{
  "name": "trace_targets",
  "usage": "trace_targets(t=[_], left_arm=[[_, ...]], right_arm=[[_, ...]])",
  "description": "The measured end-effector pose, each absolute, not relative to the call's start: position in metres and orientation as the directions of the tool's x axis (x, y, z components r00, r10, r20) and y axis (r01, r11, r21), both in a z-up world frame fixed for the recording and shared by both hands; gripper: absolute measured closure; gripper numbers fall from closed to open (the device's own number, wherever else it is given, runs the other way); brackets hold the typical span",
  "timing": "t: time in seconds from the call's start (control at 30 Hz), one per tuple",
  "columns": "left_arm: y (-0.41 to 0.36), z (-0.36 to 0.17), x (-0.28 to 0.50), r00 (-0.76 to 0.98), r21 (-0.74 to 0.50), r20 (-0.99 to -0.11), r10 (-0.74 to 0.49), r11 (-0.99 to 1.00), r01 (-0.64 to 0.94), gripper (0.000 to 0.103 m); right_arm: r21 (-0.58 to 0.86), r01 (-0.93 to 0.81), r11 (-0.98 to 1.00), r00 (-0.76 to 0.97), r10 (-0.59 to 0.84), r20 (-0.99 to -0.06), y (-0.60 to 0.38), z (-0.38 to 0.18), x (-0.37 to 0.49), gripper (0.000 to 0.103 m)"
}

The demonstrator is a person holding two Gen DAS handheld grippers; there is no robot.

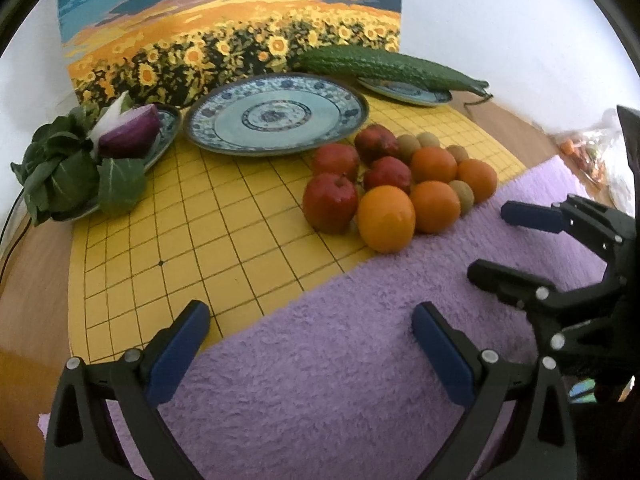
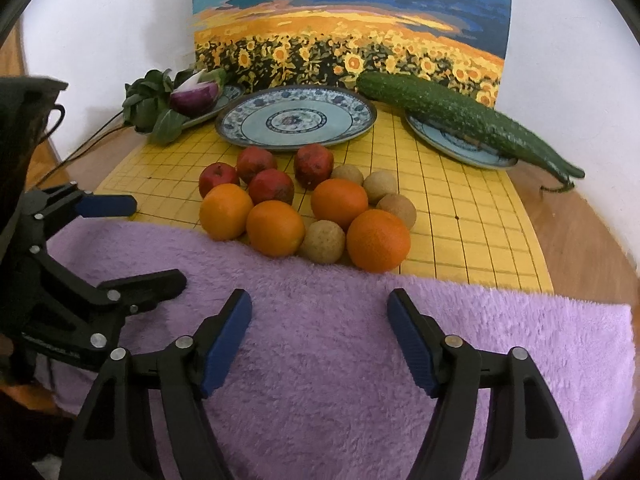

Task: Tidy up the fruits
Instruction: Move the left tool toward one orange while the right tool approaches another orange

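A heap of fruit lies on the yellow grid mat (image 1: 160, 240): several oranges (image 1: 386, 218), several red apples (image 1: 330, 202) and several brown kiwis (image 1: 408, 146). Behind it stands a large blue-and-white plate (image 1: 276, 120) with nothing on it. My left gripper (image 1: 310, 316) hangs open over the purple fluffy towel (image 1: 340, 380), short of the fruit. My right gripper (image 2: 319, 304) is open too, over the same towel, with the oranges (image 2: 378, 240) and a kiwi (image 2: 322, 242) just ahead. Each wrist view shows the other gripper at its side; nothing is between any fingers.
A small plate (image 1: 170, 120) at the left holds a cut purple onion (image 1: 130, 132) and leafy greens (image 1: 60, 176). A bumpy green gourd (image 2: 460, 116) lies across another plate (image 2: 452, 144) at the right. A sunflower painting (image 2: 352, 20) leans on the white wall behind.
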State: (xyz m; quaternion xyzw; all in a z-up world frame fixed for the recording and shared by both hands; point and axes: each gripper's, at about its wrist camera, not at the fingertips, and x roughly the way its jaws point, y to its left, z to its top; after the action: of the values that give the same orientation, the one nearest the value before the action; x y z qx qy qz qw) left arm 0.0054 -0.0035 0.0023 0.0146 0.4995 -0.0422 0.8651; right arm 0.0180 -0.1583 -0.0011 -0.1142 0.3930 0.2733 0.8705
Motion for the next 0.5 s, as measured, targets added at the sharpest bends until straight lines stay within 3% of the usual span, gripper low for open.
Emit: trace_targets(t=[0.2, 0.27, 0.33, 0.43, 0.5], left_arm=[[-0.001, 0.026, -0.012, 0.509, -0.104, -0.846, -0.159, 0.985, 0.136, 0.008], [0.001, 0.034, -0.015, 0.528, -0.154, -0.824, -0.204, 0.978, 0.138, 0.018], [0.001, 0.040, -0.012, 0.556, -0.145, -0.808, -0.195, 0.981, 0.132, 0.037], [0.001, 0.045, -0.006, 0.581, -0.162, -0.789, -0.201, 0.980, 0.119, 0.056], [0.000, 0.047, 0.001, 0.587, -0.195, -0.776, -0.230, 0.973, 0.125, 0.059]], right_arm=[[0.017, -0.576, 0.817, 0.555, 0.407, -0.725, -0.168, 0.021, 0.006, 0.033], [0.015, -0.573, 0.819, 0.567, 0.409, -0.715, -0.170, 0.027, 0.007, 0.033], [0.020, -0.576, 0.817, 0.562, 0.414, -0.716, -0.168, 0.030, 0.008, 0.036], [-0.010, -0.577, 0.816, 0.582, 0.403, -0.706, -0.166, 0.037, 0.009, 0.039], [-0.081, -0.517, 0.852, 0.647, 0.328, -0.688, -0.166, 0.041, 0.010, 0.039]])
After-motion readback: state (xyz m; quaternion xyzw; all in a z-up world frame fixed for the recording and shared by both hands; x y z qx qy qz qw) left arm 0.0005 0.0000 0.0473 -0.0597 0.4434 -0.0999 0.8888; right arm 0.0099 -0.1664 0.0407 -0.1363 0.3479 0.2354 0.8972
